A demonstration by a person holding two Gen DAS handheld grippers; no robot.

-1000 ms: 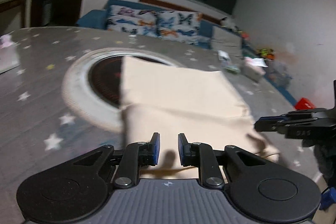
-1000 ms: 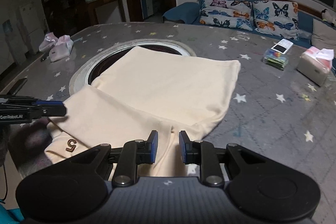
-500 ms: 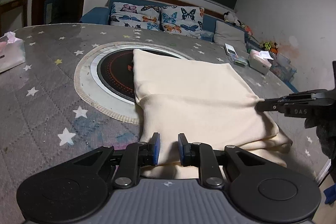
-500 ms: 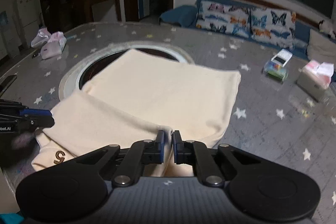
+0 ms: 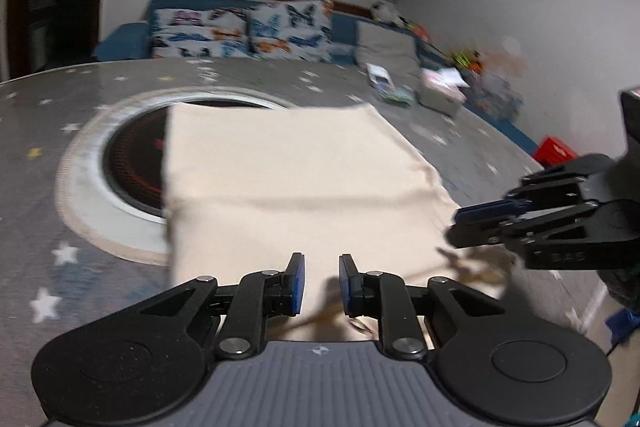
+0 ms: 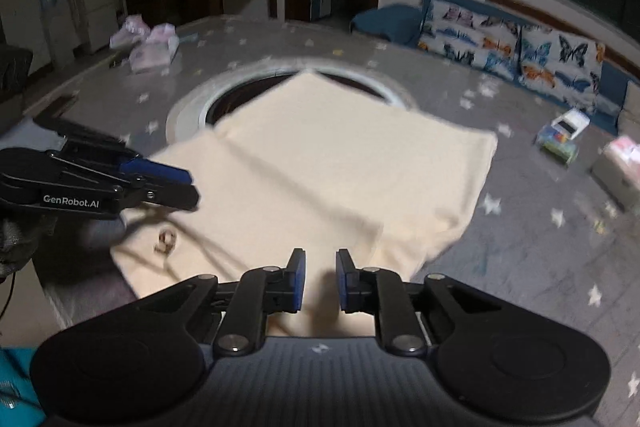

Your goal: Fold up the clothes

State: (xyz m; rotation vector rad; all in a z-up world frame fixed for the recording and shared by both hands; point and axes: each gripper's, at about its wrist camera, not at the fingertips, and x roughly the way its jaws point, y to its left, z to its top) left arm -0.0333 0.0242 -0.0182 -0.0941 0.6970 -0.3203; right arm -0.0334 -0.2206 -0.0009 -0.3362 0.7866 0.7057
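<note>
1. Your cream garment (image 6: 332,171) lies folded on the grey star-patterned table (image 6: 520,243), its far edge over the round inset hob (image 5: 132,155) at the table's middle.
2. Your left hand-held gripper (image 5: 321,283) has its blue pads spread — cloth shows through the gap, and nothing is pinched. It hovers over the garment's near edge.
3. Your right hand-held gripper (image 6: 320,279) is spread too. Half a second ago its pads were nearly pressed together at this same near edge; they have since parted, so the cloth looks to have been released.
4. Both views are blurred, so both tools are moving. In the right view, the left tool now reaches in over the corner bearing a small brown mark (image 6: 166,241) — closer to the fabric than a moment ago.
5. What this likely means: one fold seems laid down, and you appear to be between grips, free to choose the next edge.
6. A tissue box (image 6: 154,51) sits well apart on the table's far left.
</note>
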